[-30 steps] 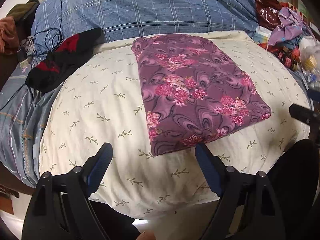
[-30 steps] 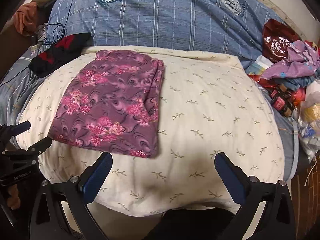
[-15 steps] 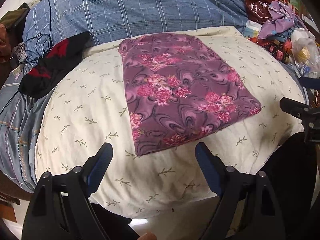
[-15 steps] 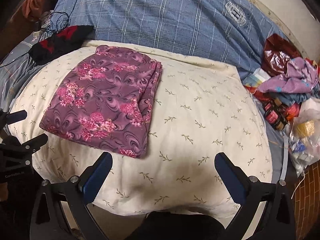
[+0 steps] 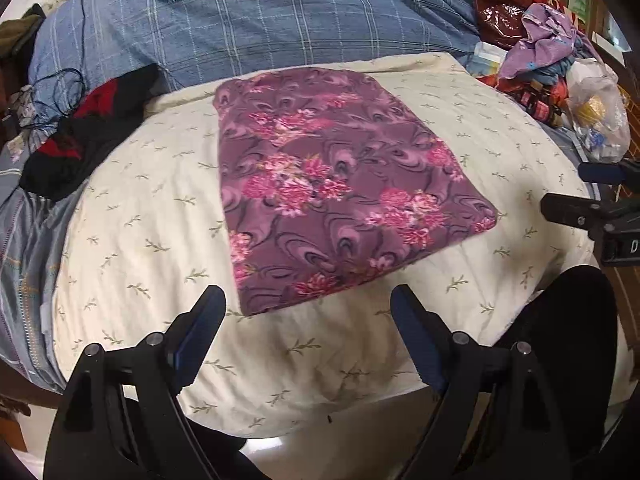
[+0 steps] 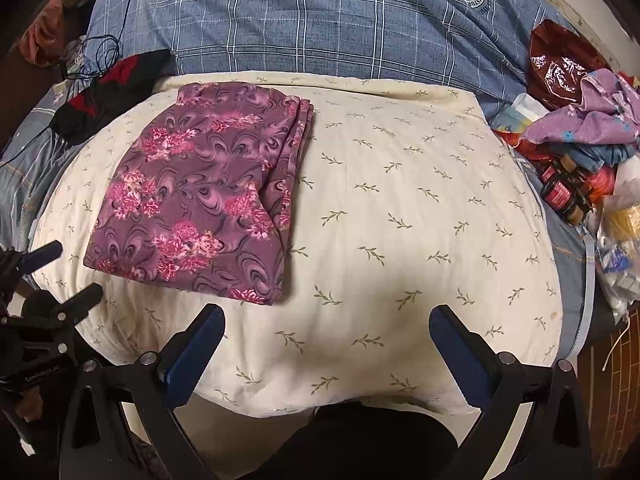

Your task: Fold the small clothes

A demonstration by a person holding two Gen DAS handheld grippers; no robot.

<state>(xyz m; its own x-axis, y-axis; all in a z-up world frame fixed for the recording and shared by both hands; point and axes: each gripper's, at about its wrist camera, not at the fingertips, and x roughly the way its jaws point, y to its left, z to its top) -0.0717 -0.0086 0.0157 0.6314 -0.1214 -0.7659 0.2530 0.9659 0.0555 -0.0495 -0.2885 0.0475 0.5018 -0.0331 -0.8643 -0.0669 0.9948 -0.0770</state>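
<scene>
Floral garment [image 5: 332, 196] lies folded ahead of both jaw pairs, unchanged over the last second; left gripper [image 5: 308, 312] and right gripper [image 6: 326, 330] gape wide, empty; fold appears complete.

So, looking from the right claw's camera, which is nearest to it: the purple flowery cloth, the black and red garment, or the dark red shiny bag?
1. Purple flowery cloth, just ahead, to the left.
2. Black and red garment, far left.
3. Dark red shiny bag, far right; too close to call against the garment.
</scene>
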